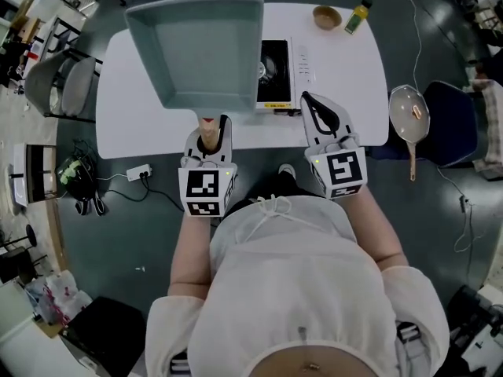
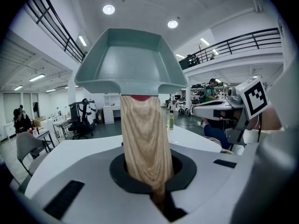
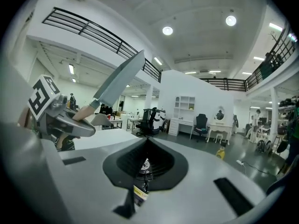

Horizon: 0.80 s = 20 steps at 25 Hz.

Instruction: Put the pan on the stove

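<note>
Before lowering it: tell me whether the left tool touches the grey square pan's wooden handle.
Touching. The left gripper view shows the left tool clamped around the wooden handle of the grey square pan.

The pan is matt grey-green with a pale grained wooden handle; the table smooth white.

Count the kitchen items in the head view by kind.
Pans: 2, a square pan held up by its handle and a round pan on the chair
Stove: 1
Bowl: 1
Bottle: 1
Total: 5
</note>
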Tool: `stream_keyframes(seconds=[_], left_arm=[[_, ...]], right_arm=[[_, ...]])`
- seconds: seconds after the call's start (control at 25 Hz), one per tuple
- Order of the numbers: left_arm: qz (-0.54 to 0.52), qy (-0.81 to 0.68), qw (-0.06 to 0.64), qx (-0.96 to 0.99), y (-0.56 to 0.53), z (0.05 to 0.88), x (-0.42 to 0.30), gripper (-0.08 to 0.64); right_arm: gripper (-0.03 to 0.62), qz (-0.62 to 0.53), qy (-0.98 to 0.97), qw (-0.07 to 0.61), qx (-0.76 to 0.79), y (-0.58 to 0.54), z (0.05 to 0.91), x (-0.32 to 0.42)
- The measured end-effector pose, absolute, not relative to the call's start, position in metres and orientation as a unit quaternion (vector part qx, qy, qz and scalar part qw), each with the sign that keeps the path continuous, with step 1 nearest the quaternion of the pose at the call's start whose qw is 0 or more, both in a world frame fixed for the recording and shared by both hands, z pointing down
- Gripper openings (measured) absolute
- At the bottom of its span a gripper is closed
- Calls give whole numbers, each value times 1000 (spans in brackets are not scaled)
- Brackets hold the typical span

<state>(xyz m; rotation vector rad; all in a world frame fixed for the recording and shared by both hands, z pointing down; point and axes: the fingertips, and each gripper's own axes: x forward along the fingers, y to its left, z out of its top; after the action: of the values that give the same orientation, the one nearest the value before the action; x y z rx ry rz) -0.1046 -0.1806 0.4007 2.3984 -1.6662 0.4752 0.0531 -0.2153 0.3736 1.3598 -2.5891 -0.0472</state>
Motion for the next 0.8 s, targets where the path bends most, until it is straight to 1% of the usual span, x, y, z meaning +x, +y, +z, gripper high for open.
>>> stream_keyframes(seconds=[0.24,0.48,0.64,0.8], left_arm=[[206,-555,161,790,-199,450,-87,21],[279,-530,233,766,-202,504,-70,22],[300,-527,271,747,-205,528,-61,23],[311,-519,334,723,-208,547,-58,21]], right_arm=[[5,5,-893,115,434,-249,393,61],[6,29,-901,124,414,-272,416,65],[6,41,-903,130,407,-284,429,69],[6,56,-903,133,405,-297,439,74]])
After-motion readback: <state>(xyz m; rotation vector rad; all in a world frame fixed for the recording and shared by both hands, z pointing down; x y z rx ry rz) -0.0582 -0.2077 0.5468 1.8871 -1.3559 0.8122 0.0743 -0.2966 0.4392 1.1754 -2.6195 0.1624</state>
